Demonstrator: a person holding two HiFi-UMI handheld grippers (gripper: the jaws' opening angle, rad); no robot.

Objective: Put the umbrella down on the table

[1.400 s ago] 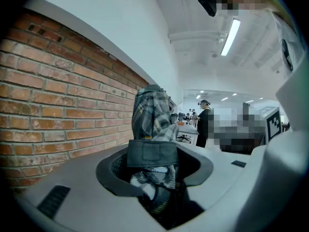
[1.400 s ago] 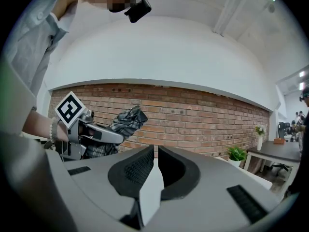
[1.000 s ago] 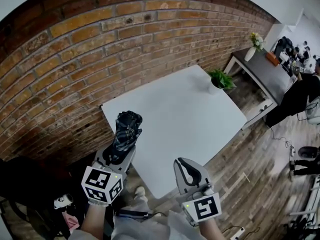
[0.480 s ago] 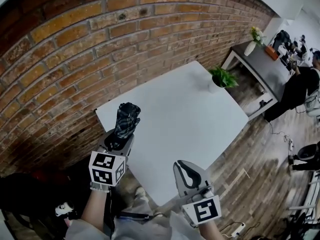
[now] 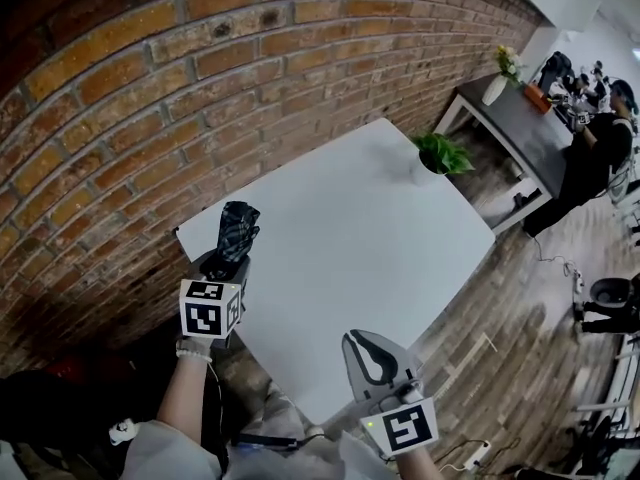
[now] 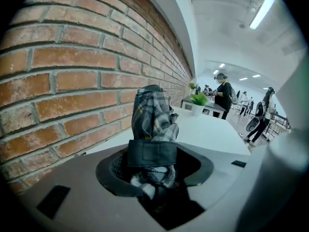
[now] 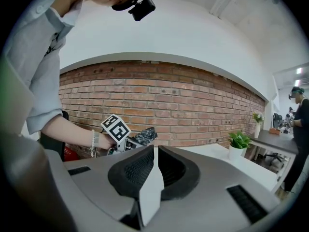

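The left gripper clamps a folded plaid umbrella by its strapped end, the bundle pointing up and forward over the left corner of the white table, close to the brick wall. The right gripper, jaws pressed together on nothing, hangs at the table's near edge. A potted plant stands at the far right corner.

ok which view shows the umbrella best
The left gripper view: the folded plaid umbrella fills its centre, clamped in the left gripper. The head view shows it small from above; the right gripper view catches only its end.
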